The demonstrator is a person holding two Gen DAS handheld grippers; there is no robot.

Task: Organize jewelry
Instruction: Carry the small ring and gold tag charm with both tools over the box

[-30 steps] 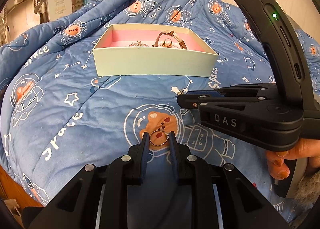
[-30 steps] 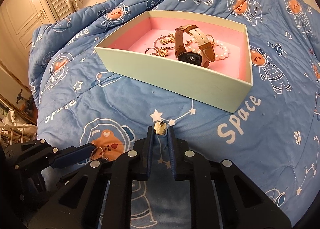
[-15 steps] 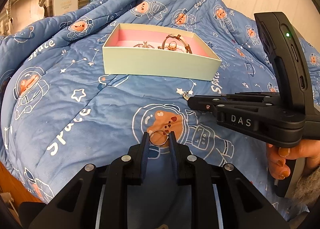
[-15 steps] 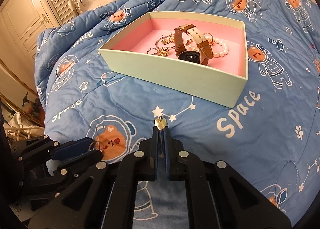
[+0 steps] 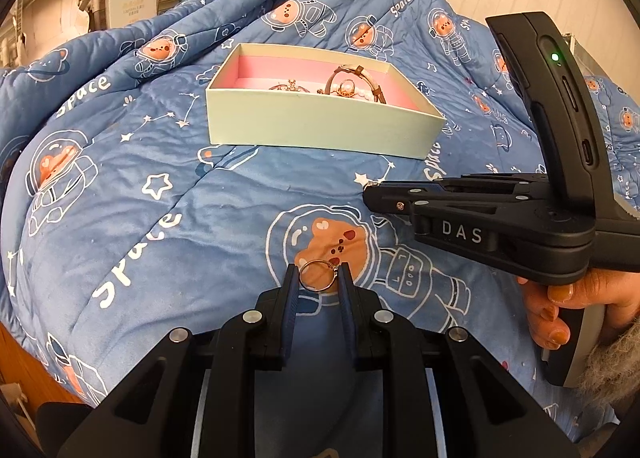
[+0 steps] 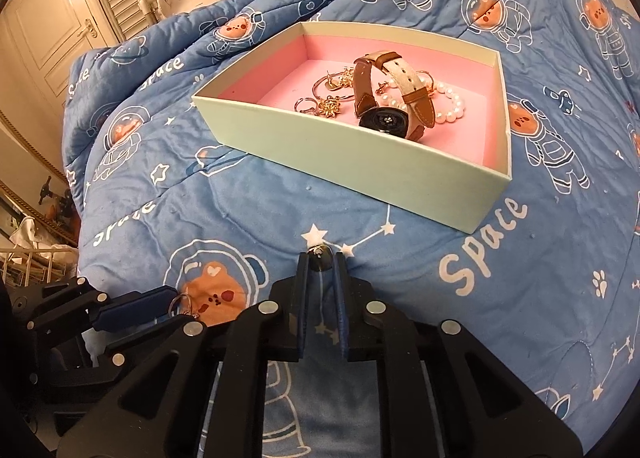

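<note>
Between our two grippers and the box (image 6: 360, 161) lies an open stretch of blue quilt (image 5: 168, 217), with nothing standing on it, so we can pass straight forward to the near wall of the box. That wall rises upright in our way, and we would have to go over its rim to get inside. Inside, the watch (image 6: 384, 97) stands on edge with its strap arched high, with a pearl bracelet (image 6: 448, 103) and gold pieces around it; the pink floor at the box's left end is bare. Seen from our left gripper (image 5: 319, 278), the right gripper (image 5: 372, 193) crosses low on the right side, blocking that way.
</note>
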